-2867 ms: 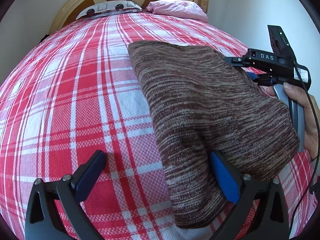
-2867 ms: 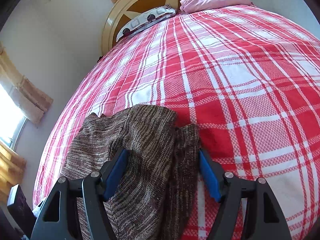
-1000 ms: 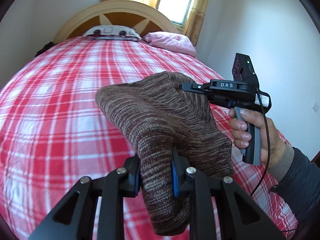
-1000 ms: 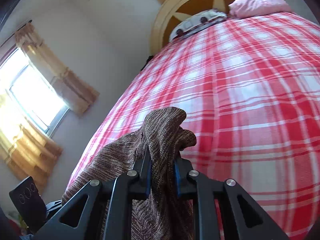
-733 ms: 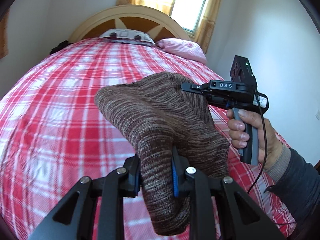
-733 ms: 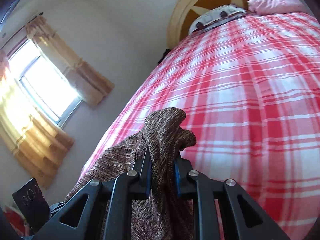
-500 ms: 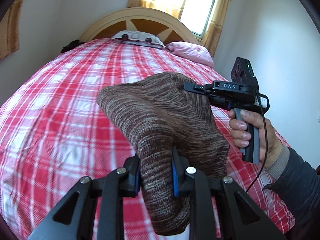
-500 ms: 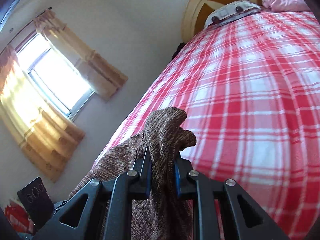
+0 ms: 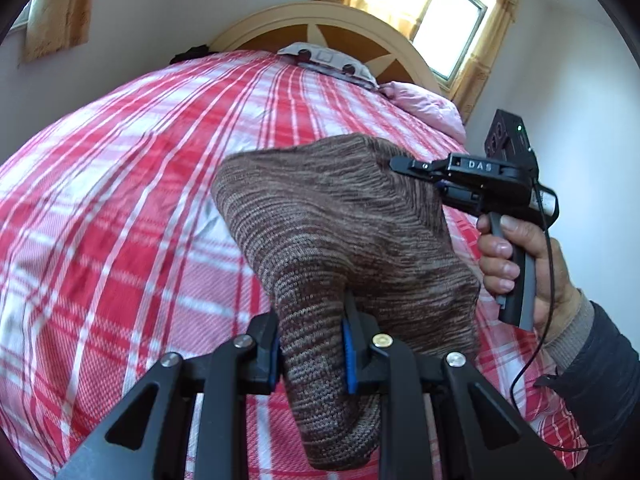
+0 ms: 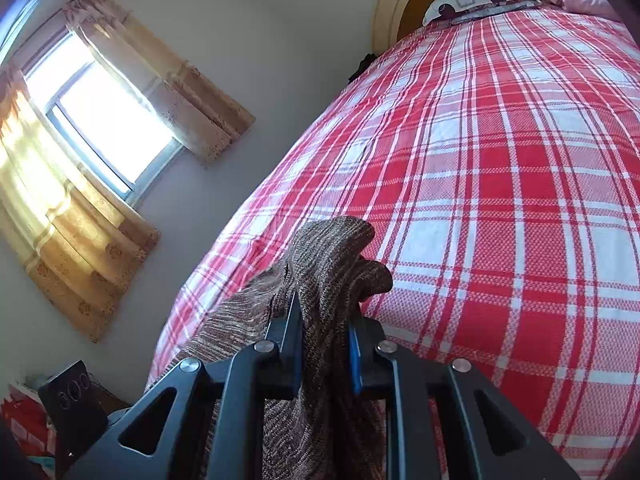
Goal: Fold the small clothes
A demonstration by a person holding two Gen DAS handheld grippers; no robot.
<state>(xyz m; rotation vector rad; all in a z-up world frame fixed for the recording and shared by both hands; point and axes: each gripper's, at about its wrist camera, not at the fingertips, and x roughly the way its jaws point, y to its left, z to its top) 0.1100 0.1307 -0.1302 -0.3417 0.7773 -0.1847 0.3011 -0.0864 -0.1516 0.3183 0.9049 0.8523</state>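
1. Left wrist view: my left tongs (image 9: 310,350) are clenched on one bunched end of the brown knit garment (image 9: 340,232); the blue pads press the fabric from both sides.
2. I see the garment lifted clear of the bed (image 9: 120,220), spanning from my left tongs up to the right tongs (image 9: 404,166), whose tips disappear behind the knit's far edge.
3. A hand (image 9: 520,264) in a dark sleeve grips the right tool's handle.
4. Right wrist view: my right tongs (image 10: 324,344) are clamped on a gathered fold of the same garment (image 10: 332,256), which trails down to the lower left.
5. Red plaid bed (image 10: 500,180) lies beyond; patterned pillow (image 10: 476,0) at the headboard, curtained window (image 10: 100,120) on the left wall.
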